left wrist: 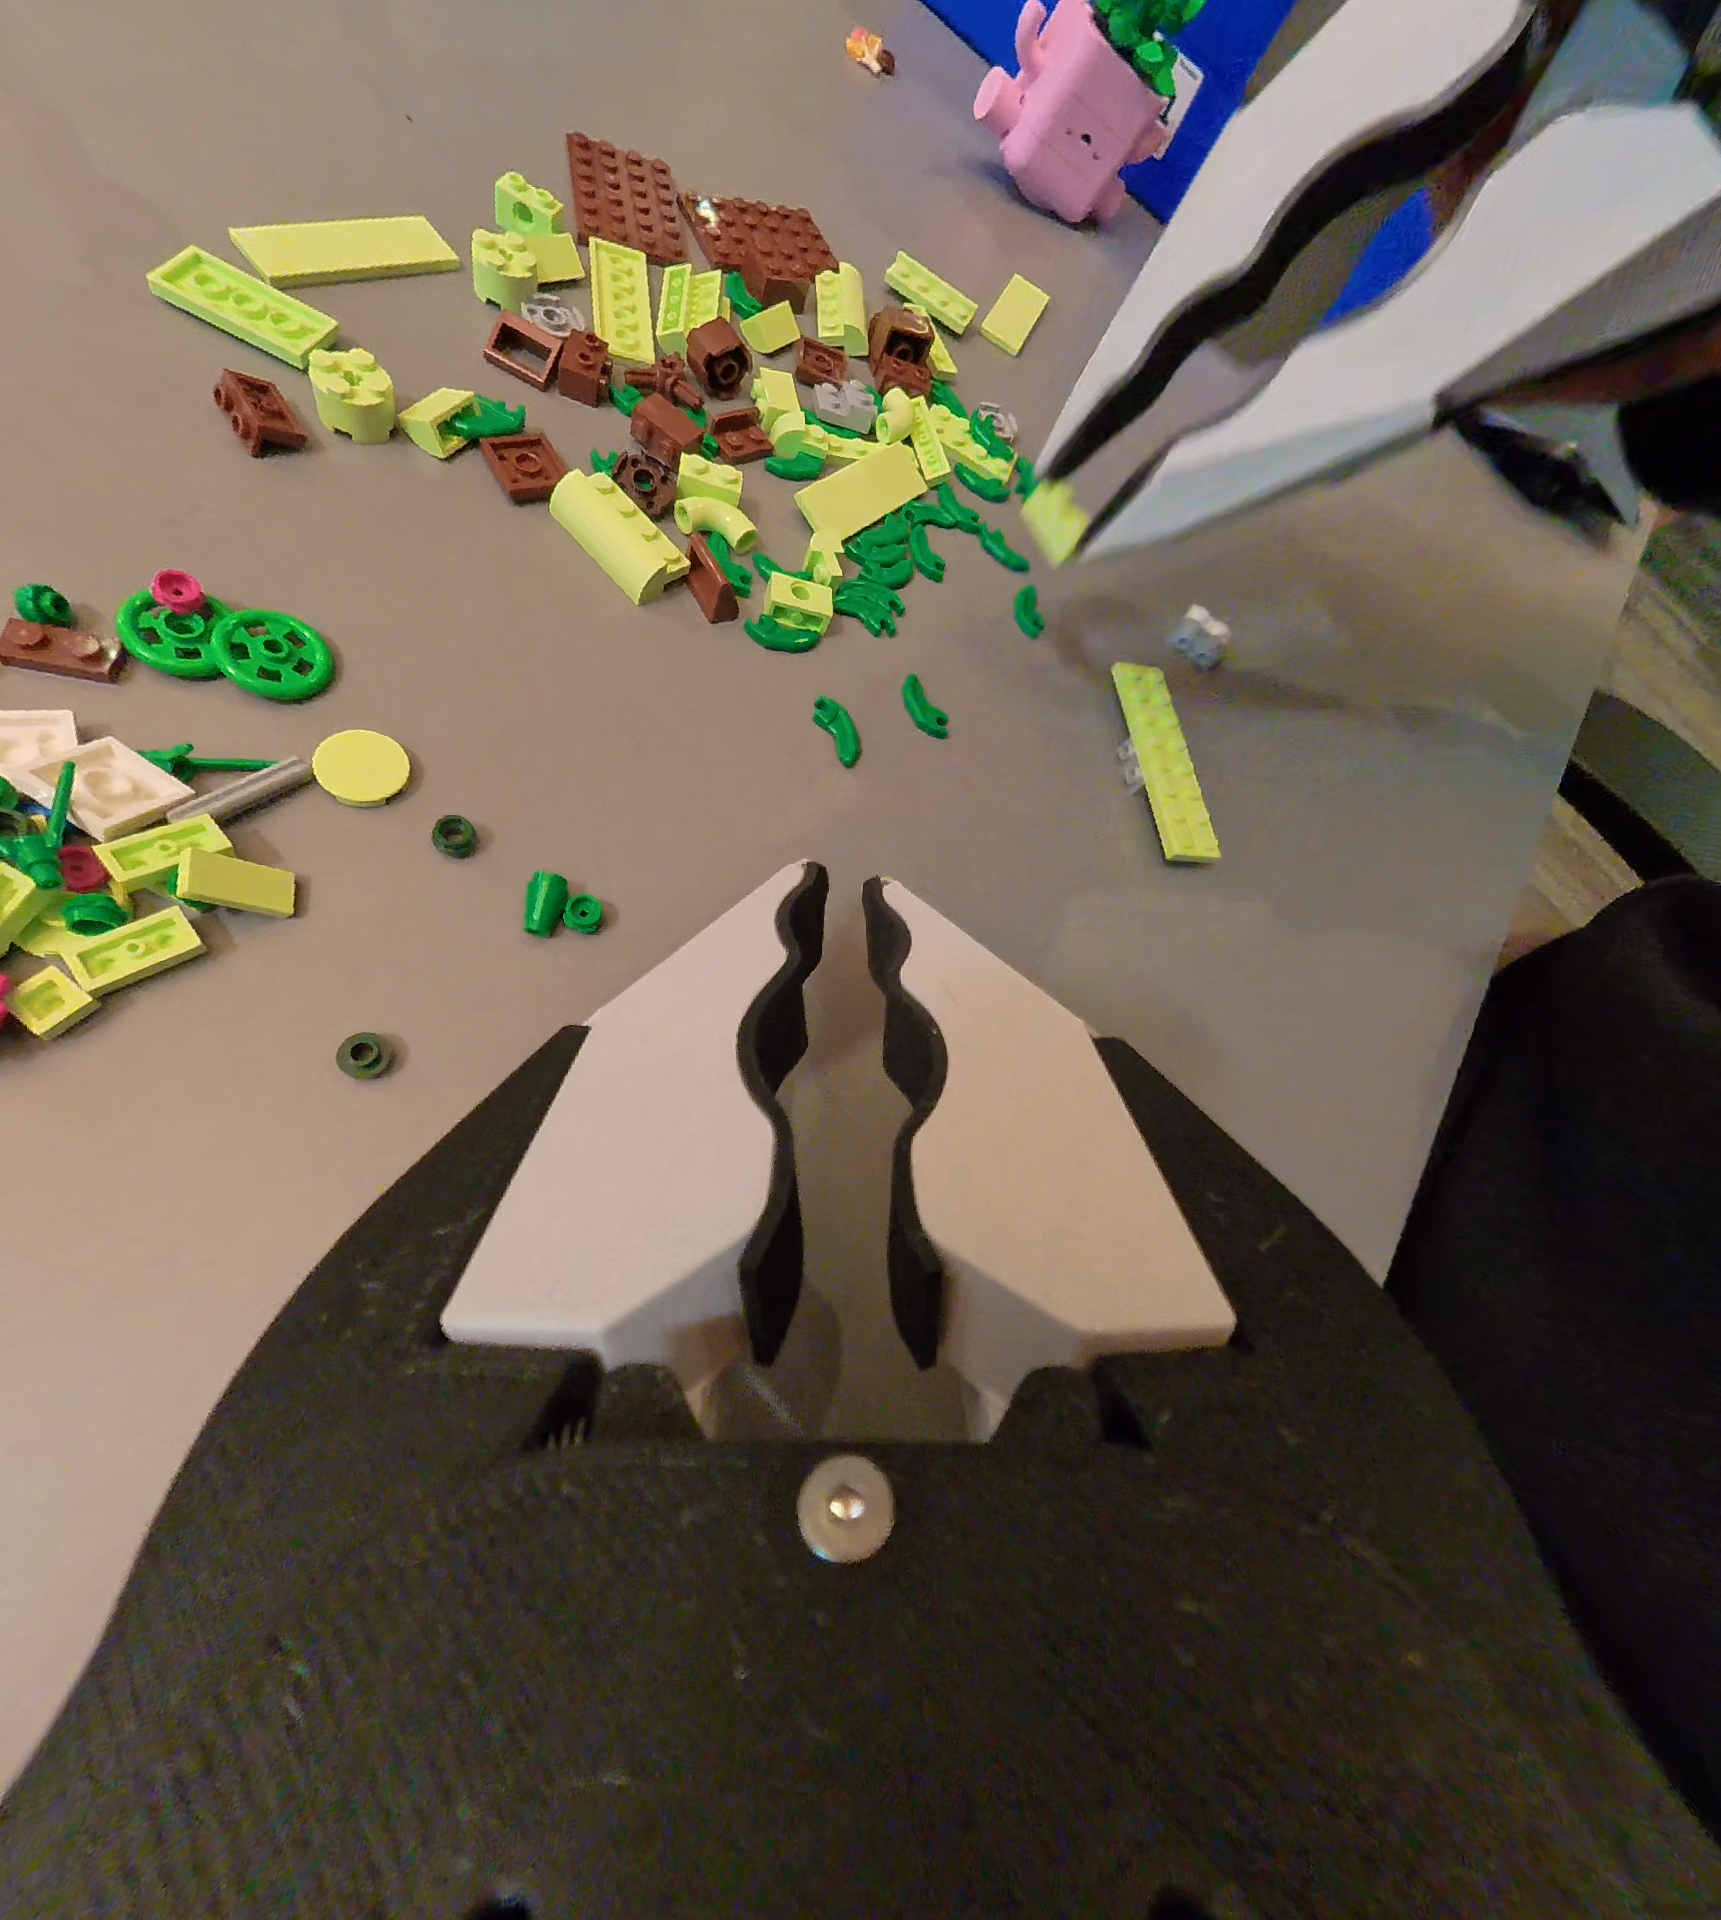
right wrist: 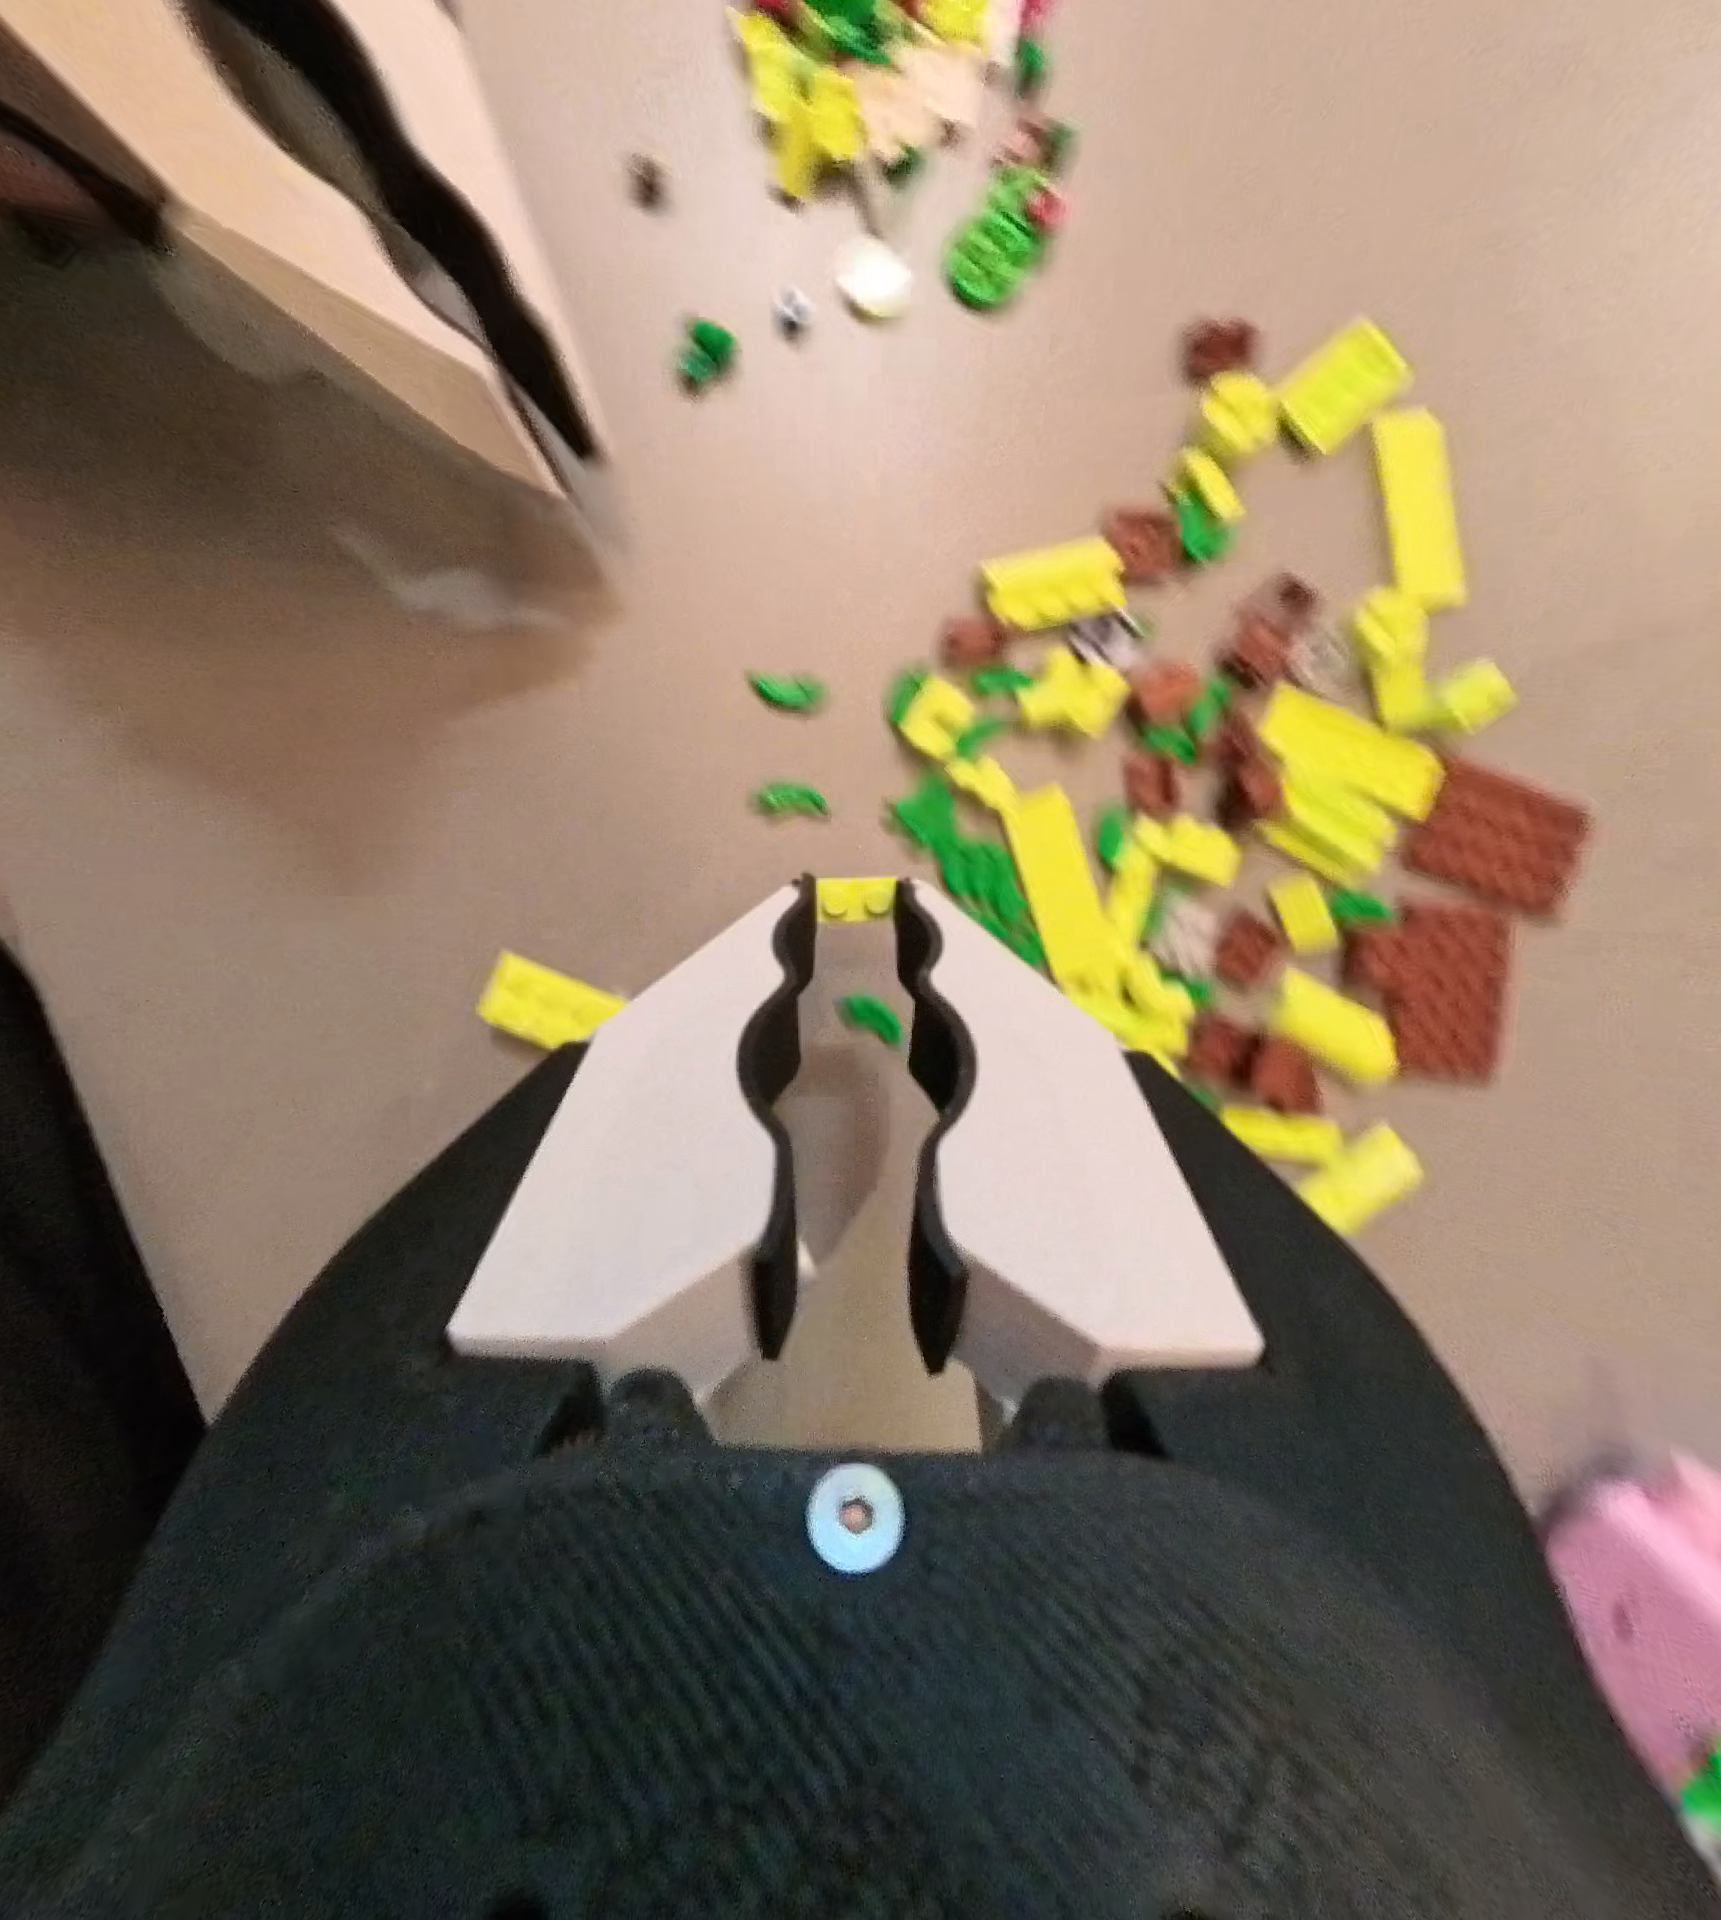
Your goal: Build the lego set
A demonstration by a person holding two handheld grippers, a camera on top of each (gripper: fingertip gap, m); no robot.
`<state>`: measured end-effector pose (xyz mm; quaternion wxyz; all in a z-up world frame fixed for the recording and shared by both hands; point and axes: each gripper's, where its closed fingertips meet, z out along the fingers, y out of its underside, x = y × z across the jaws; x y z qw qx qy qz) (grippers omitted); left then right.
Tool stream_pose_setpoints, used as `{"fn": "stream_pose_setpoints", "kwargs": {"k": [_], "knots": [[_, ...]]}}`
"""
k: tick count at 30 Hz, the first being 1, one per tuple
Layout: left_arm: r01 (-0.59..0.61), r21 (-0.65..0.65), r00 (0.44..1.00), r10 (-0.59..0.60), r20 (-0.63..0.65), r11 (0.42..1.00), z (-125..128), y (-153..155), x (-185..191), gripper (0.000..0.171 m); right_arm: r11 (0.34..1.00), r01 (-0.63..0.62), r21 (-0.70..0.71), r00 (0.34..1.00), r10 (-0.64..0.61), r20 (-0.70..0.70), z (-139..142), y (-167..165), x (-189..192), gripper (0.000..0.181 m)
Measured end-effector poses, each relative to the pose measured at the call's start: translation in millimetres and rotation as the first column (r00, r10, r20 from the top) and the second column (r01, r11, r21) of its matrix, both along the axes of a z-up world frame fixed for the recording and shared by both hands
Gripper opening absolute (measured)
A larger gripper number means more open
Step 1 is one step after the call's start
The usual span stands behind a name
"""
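Note:
My right gripper (right wrist: 858,894) is shut on a small lime plate (right wrist: 858,900), pinched at the fingertips above the grey table. In the left wrist view it comes in from the upper right (left wrist: 1069,509), holding the plate (left wrist: 1058,520) over the right end of the loose-piece pile (left wrist: 731,395). My left gripper (left wrist: 845,878) hovers above bare table nearer the front, its jaws almost together with nothing between them. It also shows, blurred, in the right wrist view (right wrist: 523,416). A long lime plate (left wrist: 1162,758) lies flat on the table between the two grippers; it also shows in the right wrist view (right wrist: 544,1000).
The pile holds lime, brown and green pieces, with two brown plates (left wrist: 627,197) at its back. A second pile (left wrist: 25,873) with green wheels lies at the left. A pink built model (left wrist: 1074,114) stands at the back by a blue box (left wrist: 1209,125). The table edge (left wrist: 1562,790) runs along the right. About 11 centimetres separates my left fingertips from my right. From my right tips it is roughly 25 centimetres to the pink built model (left wrist: 1074,114); from my left, 35 centimetres. Look for it in the right wrist view (right wrist: 1652,1609) too.

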<state>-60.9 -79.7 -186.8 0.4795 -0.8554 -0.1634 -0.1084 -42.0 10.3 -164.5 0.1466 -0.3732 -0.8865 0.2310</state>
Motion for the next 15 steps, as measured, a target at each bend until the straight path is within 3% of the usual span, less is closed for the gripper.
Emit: {"fn": "stream_pose_setpoints", "kwargs": {"k": [3, 6, 10, 15], "knots": [[-0.004, -0.005, 1.0, 0.004, -0.026, 1.0, 0.4, 1.9, 1.0, 0.005, 0.992, 0.127, 0.006, 0.992, -0.128, 0.003, 0.2, 50.4, 23.5, 0.013], [0.013, 0.007, 0.999, -0.013, -0.042, 1.0, 3.2, 10.0, 8.6, 0.007, 0.977, 0.211, -0.033, 0.976, -0.209, 0.054, -11.5, 79.1, 55.1, 0.013], [0.046, -0.01, 0.995, -0.047, -0.092, 0.999, 7.5, 26.8, 21.6, 0.008, 0.967, 0.245, -0.068, 0.965, -0.236, 0.113, -32.9, 91.2, 81.4, 0.013], [0.074, -0.001, 0.986, -0.073, -0.15, 0.997, 23.3, 53.4, 34.6, 0.01, 0.975, 0.21, -0.072, 0.974, -0.202, 0.106, -42.6, 93.7, 85.4, 0.013]]}}
